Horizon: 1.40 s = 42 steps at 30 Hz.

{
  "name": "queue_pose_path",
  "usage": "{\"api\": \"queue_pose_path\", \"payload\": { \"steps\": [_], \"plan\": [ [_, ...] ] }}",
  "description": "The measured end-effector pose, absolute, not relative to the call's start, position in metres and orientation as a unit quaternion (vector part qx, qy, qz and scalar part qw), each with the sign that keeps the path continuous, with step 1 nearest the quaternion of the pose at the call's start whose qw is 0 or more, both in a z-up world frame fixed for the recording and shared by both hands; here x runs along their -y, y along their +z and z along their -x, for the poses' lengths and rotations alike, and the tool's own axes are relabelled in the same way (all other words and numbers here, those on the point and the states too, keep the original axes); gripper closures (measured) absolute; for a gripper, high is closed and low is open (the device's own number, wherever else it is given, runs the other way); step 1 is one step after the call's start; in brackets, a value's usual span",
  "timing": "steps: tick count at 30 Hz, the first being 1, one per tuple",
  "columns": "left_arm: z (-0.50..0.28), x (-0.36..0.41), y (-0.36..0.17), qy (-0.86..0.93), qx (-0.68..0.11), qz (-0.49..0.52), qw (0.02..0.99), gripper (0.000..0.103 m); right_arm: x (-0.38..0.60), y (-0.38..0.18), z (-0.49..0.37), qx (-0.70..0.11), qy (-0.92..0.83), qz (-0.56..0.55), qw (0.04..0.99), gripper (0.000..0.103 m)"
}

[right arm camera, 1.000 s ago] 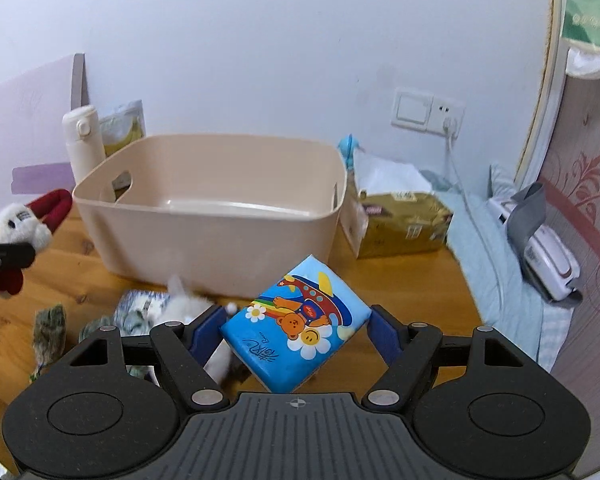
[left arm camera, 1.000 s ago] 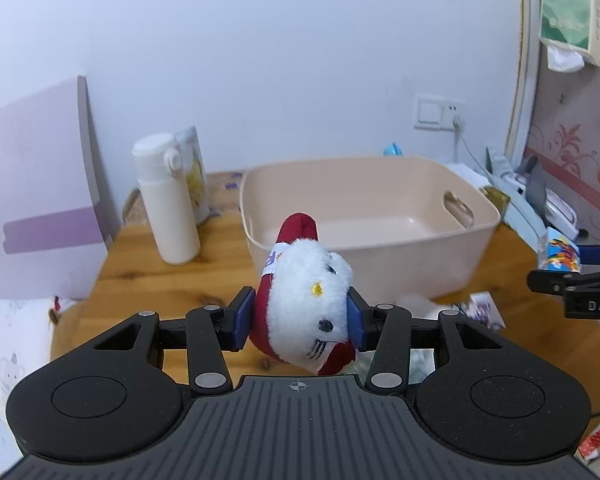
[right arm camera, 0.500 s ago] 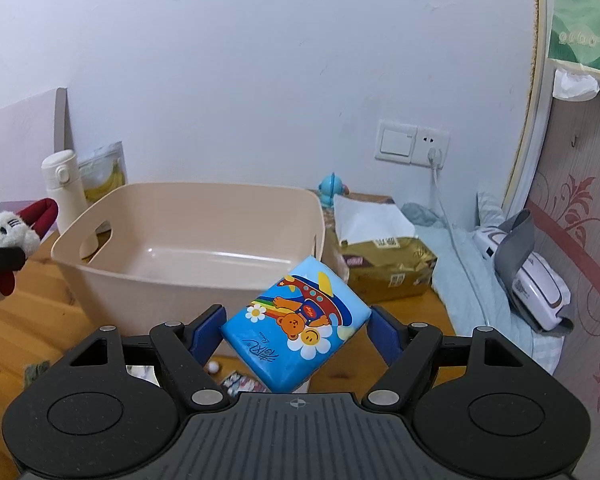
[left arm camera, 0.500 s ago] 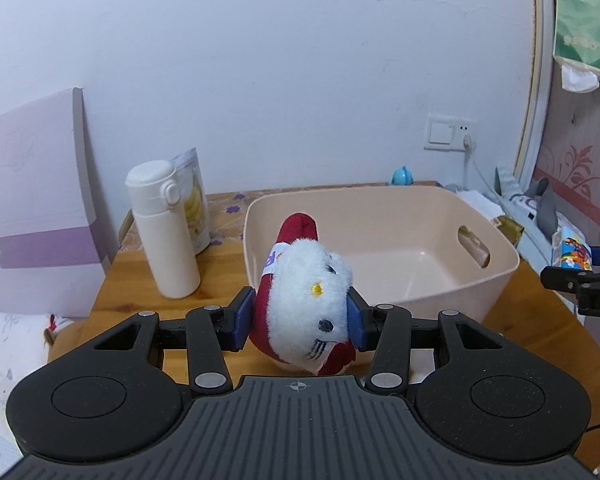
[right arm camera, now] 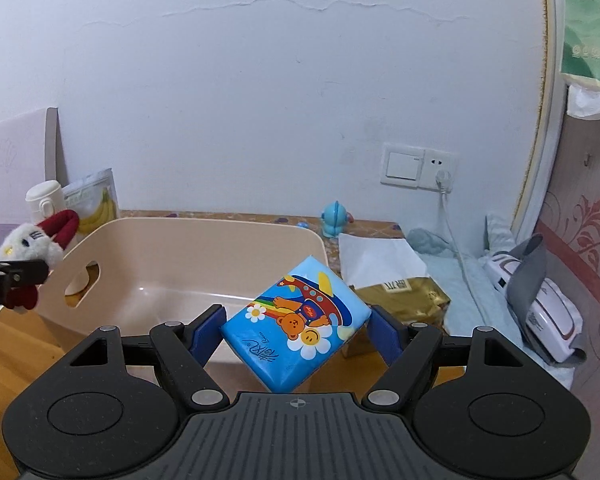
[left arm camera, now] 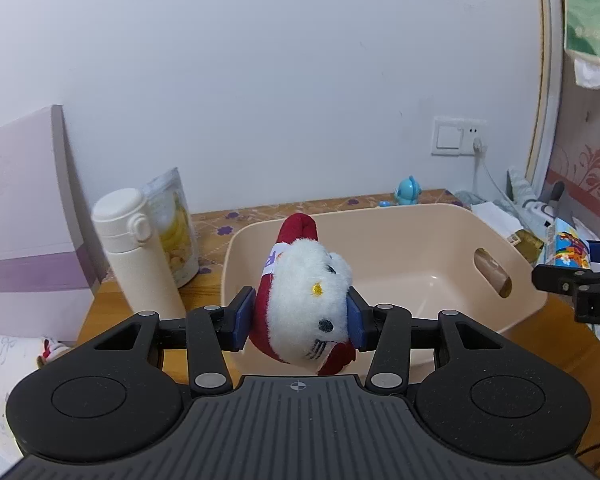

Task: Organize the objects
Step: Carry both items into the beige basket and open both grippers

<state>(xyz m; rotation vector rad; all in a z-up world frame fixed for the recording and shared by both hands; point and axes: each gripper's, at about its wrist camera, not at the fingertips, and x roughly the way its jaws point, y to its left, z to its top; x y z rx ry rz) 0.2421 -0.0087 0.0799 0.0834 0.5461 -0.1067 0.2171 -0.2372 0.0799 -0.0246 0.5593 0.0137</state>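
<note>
My left gripper [left arm camera: 298,322] is shut on a white and red plush toy [left arm camera: 306,308], held at the near left rim of the beige plastic bin [left arm camera: 440,216]. In the right wrist view the same plush toy [right arm camera: 32,246] hangs at the bin's left end. My right gripper [right arm camera: 296,330] is shut on a blue tissue pack with a cartoon bear [right arm camera: 300,320], tilted, just above the near right rim of the bin [right arm camera: 204,226]. The bin's inside looks empty in both views. In the left wrist view the tissue pack [left arm camera: 568,246] shows at the far right edge.
A white flask [left arm camera: 134,256] and a banana snack pouch [left arm camera: 176,224] stand left of the bin on the wooden table [left arm camera: 96,316]. A gold tissue box [right arm camera: 400,292], a small blue figure [right arm camera: 334,218], a wall socket with cable [right arm camera: 420,166] and a white device [right arm camera: 540,304] lie to the right.
Both grippers have moved forward and a little up toward the bin with their loads still held. The bin's inside now shows more from above, and the loose items on the table have dropped from view.
</note>
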Motion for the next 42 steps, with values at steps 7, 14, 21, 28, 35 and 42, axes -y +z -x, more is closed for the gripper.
{"api": "queue_pose_path", "payload": {
  "steps": [7, 14, 21, 28, 35, 42],
  "plan": [
    [-0.267, 0.028, 0.063, -0.062, -0.289, -0.048, 0.954, 0.055, 0.228, 0.074, -0.242, -0.285, 0.024, 0.010, 0.958, 0.027],
    [-0.288, 0.034, 0.045, -0.050, -0.310, -0.045, 0.948, 0.055, 0.218, 0.067, -0.265, -0.295, 0.033, 0.019, 0.955, 0.027],
    [-0.303, 0.033, 0.030, -0.042, -0.337, -0.048, 0.939, 0.055, 0.207, 0.049, -0.283, -0.321, 0.035, 0.024, 0.946, 0.027],
    [-0.309, 0.037, 0.016, -0.044, -0.358, -0.061, 0.931, 0.055, 0.203, 0.035, -0.291, -0.344, 0.033, 0.035, 0.938, 0.027],
    [-0.312, 0.036, 0.011, -0.048, -0.375, -0.053, 0.924, 0.054, 0.198, 0.025, -0.295, -0.362, 0.034, 0.049, 0.930, 0.027],
    [-0.307, 0.037, 0.017, -0.049, -0.371, -0.045, 0.926, 0.048, 0.200, 0.028, -0.293, -0.364, 0.033, 0.045, 0.930, 0.022]
  ]
}}
